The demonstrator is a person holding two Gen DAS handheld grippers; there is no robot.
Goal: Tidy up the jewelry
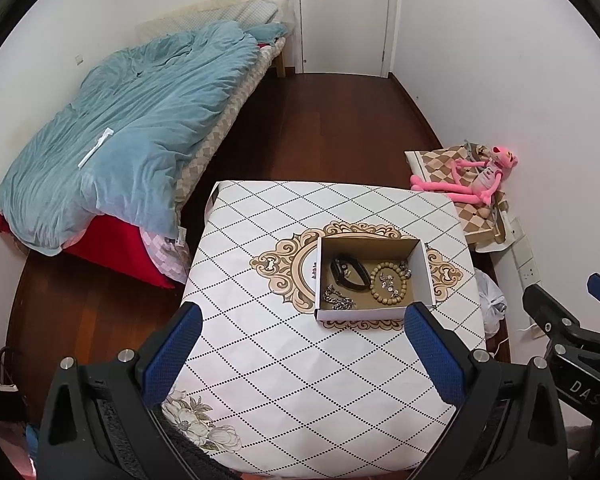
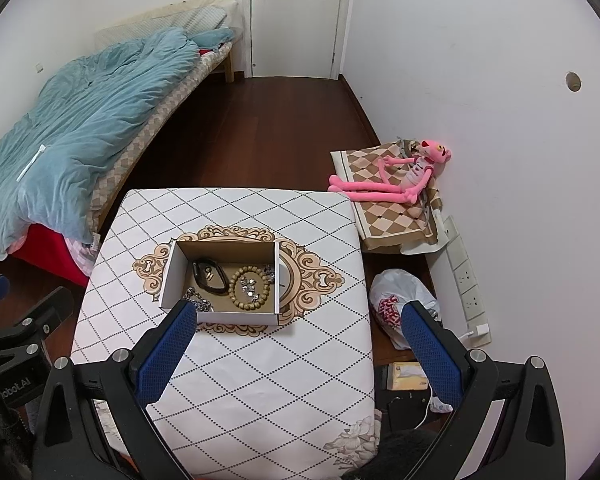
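A shallow cardboard box [image 1: 429,270] [image 2: 168,276] stands on the white patterned table [image 1: 292,380] [image 2: 260,380]. In it lie a black band [image 1: 349,273] [image 2: 209,277], a wooden bead bracelet [image 1: 389,288] [image 2: 250,288], a silver chain [image 1: 337,299] [image 2: 199,301] and small silver pieces [image 1: 388,280] [image 2: 249,284]. My left gripper [image 1: 302,320] is open and empty, above the table's near side. My right gripper [image 2: 300,318] is open and empty, near the box's front edge.
A bed with a blue duvet [image 1: 132,128] [image 2: 68,120] is on the left. A pink plush toy [image 1: 472,176] [image 2: 396,180] lies on a checked mat by the right wall. A white plastic bag [image 2: 396,304] sits right of the table. A closed door [image 1: 344,12] is at the back.
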